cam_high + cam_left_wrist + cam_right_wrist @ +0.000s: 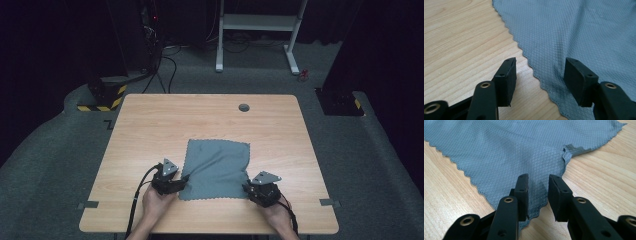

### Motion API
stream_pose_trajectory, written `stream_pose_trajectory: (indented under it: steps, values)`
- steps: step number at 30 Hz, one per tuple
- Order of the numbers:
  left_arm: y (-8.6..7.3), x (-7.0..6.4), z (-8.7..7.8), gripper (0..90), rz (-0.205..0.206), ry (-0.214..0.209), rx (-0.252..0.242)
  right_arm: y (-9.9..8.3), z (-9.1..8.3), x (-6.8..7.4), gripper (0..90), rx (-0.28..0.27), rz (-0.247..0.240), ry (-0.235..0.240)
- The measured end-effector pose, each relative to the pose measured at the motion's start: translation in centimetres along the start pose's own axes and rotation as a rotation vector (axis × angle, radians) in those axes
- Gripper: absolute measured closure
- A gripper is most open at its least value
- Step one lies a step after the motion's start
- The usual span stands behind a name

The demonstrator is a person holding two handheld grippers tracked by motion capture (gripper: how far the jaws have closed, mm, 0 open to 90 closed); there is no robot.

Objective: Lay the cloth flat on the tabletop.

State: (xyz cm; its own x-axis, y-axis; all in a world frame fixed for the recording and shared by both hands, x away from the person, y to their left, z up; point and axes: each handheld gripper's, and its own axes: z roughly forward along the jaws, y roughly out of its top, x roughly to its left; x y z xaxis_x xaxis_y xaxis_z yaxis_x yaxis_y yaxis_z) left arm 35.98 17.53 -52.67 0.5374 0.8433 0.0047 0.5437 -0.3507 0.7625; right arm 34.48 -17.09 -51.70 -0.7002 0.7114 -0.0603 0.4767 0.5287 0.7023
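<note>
A grey-blue cloth [216, 169] with a scalloped edge lies mostly flat on the wooden table [150, 130], toward its front. My left gripper [183, 179] is at the cloth's near left corner. In the left gripper view it [540, 75] is open wide and straddles the cloth's [579, 32] edge, one jaw over bare wood and the other over fabric. My right gripper [246, 186] is at the near right corner. In the right gripper view it [538, 192] is open by a narrow gap, with the cloth's [506, 150] corner lying between the jaws. A small fold [571, 150] sits on that side edge.
A round cable hole [244, 107] is near the table's far edge. Grey tape marks [88, 204] [328, 202] sit at the front corners. Beyond the table stand a white frame [260, 22] and black stands with yellow-black bases [102, 100].
</note>
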Motion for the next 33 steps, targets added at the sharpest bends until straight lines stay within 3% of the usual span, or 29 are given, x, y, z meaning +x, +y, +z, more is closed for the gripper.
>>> stream_pose_trajectory:
  steps: [9,12,15,18,25,28,33]
  values:
    - [0.0,-0.5,-0.5,47.7,0.003,-0.006,0.021,-1.1,-1.1,-0.7,69.2,0.009,0.021,0.021]
    - [0.5,-0.1,0.0,46.1,-0.003,-0.015,0.028,-0.7,-0.9,-1.1,69.1,-0.018,0.040,0.011]
    - [1.7,0.6,0.7,45.8,-0.018,-0.008,0.017,0.3,-0.5,-1.8,71.8,-0.069,0.075,-0.008]
    - [3.2,1.5,1.7,45.8,-0.028,-0.004,0.017,1.5,0.4,-3.1,74.3,-0.084,0.116,-0.036]
    - [6.1,3.6,4.6,45.8,-0.045,0.049,0.051,4.5,2.9,-6.7,75.9,-0.062,0.203,-0.093]
    - [6.9,4.2,5.9,46.2,-0.071,0.061,0.066,5.4,4.0,-7.6,74.8,-0.043,0.229,-0.116]
    - [7.7,4.4,7.2,46.0,-0.070,0.078,0.090,6.5,5.4,-8.4,70.9,-0.042,0.269,-0.140]
